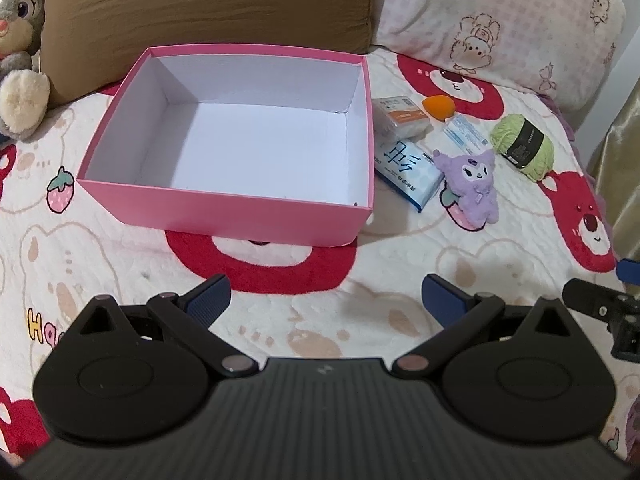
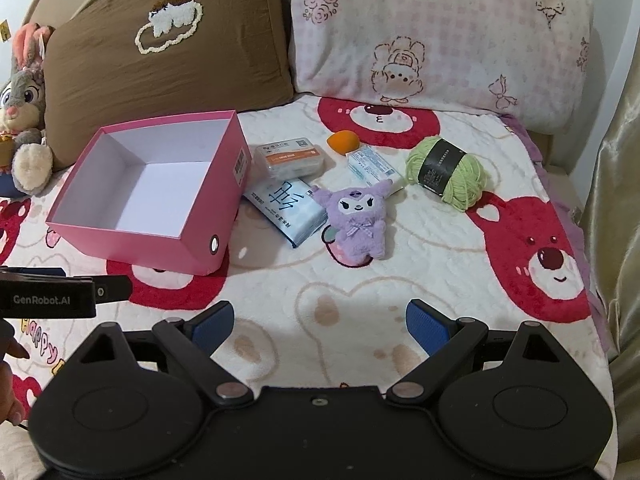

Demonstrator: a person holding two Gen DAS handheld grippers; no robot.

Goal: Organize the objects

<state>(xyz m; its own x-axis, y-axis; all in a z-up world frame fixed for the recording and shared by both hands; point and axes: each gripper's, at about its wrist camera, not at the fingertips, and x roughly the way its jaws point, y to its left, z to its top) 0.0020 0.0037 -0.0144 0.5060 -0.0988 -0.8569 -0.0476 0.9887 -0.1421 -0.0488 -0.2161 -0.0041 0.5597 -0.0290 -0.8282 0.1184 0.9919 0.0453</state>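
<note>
An empty pink box (image 1: 224, 208) (image 2: 160, 246) with a white inside stands on the bed. To its right lie a clear case with an orange label (image 1: 402, 118) (image 2: 290, 158), an orange sponge (image 1: 436, 106) (image 2: 343, 141), a blue tissue pack (image 1: 406, 170) (image 2: 286, 208), a small white-blue packet (image 1: 466, 132) (image 2: 372, 168), a purple plush doll (image 1: 472, 186) (image 2: 360, 216) and a green yarn ball (image 1: 524, 146) (image 2: 448, 174). My left gripper (image 1: 326, 300) is open and empty in front of the box. My right gripper (image 2: 320, 330) is open and empty, short of the doll.
A brown pillow (image 2: 160, 52) and a pink patterned pillow (image 2: 440, 32) lean at the back. A grey rabbit plush (image 2: 22, 100) sits at far left. The bed's right edge meets a gold curtain (image 2: 616, 200). The left gripper's body (image 2: 48, 296) shows at the right view's left edge.
</note>
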